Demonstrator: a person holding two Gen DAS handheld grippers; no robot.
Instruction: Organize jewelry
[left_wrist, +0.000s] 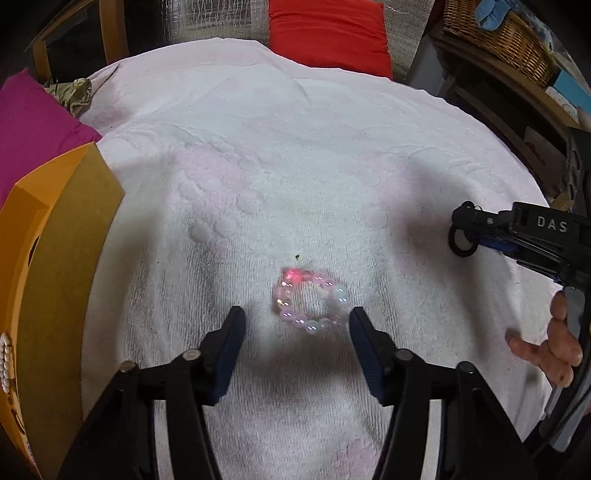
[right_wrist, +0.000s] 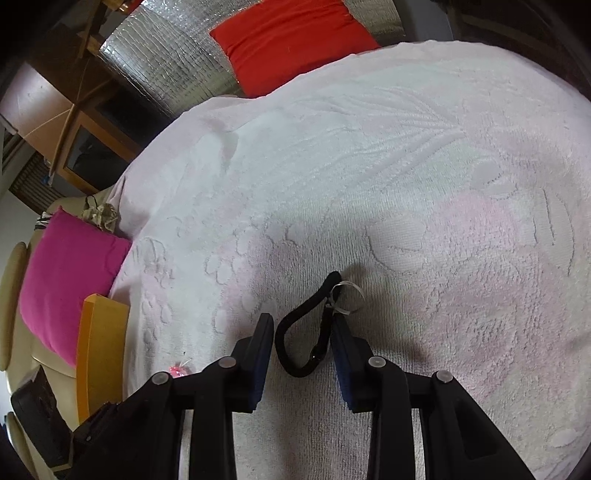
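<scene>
A pink and clear bead bracelet (left_wrist: 314, 302) lies on the white towel (left_wrist: 295, 166), just ahead of my left gripper (left_wrist: 297, 319), which is open and empty with one finger on each side of it. My right gripper (right_wrist: 303, 328) is open; a black hair tie (right_wrist: 308, 328) with a small silver ring (right_wrist: 347, 299) hangs between its fingers, resting against the right finger (right_wrist: 345, 343). The right gripper (left_wrist: 465, 230) also shows at the right of the left wrist view with the black loop (left_wrist: 461, 242) at its tip. An orange box (left_wrist: 55, 277) stands at the left.
A magenta cushion (left_wrist: 33, 125) lies behind the orange box, a red cushion (left_wrist: 328, 33) at the far edge, a wicker basket (left_wrist: 498, 33) on shelves at the right. The box (right_wrist: 99, 350) and a bit of the pink bracelet (right_wrist: 179, 369) show at the left of the right wrist view.
</scene>
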